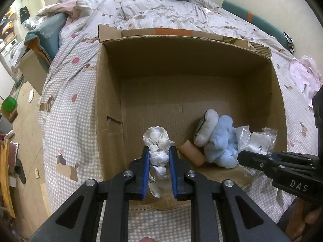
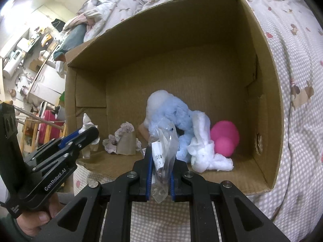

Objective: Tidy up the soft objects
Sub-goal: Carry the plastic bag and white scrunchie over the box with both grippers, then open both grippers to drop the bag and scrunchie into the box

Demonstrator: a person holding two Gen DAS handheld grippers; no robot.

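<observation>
A cardboard box (image 1: 109,92) is sitting open on a bed covered by a checked quilt (image 1: 66,92), and everything here is placed relative to that box.

The left gripper (image 1: 159,151) is hanging over the box's near edge, its jaws pinching a crumpled white lace-edged cloth (image 1: 156,139); the cloth is sticking out past the blue pads (image 1: 145,173) and trailing back between them.

The right gripper (image 2: 160,153) is also reaching in over the near edge, its jaws closed narrowly on a clear plastic bag (image 2: 164,141) with a barcode label, which is standing up between the pads.

Inside the box, close to its near wall, a light blue plush toy (image 2: 175,113) is lying in a heap. A white fluffy cloth (image 2: 201,141) is draped against it on the side toward the right wall, and a pink rounded object (image 2: 226,137) is sitting beyond that, near the right wall. Toward the left wall, a small brown cardboard piece wrapped in lace fabric (image 2: 126,139) is resting on the box floor.

A person's hand (image 2: 34,223) is gripping the left gripper's handle outside the box.
</observation>
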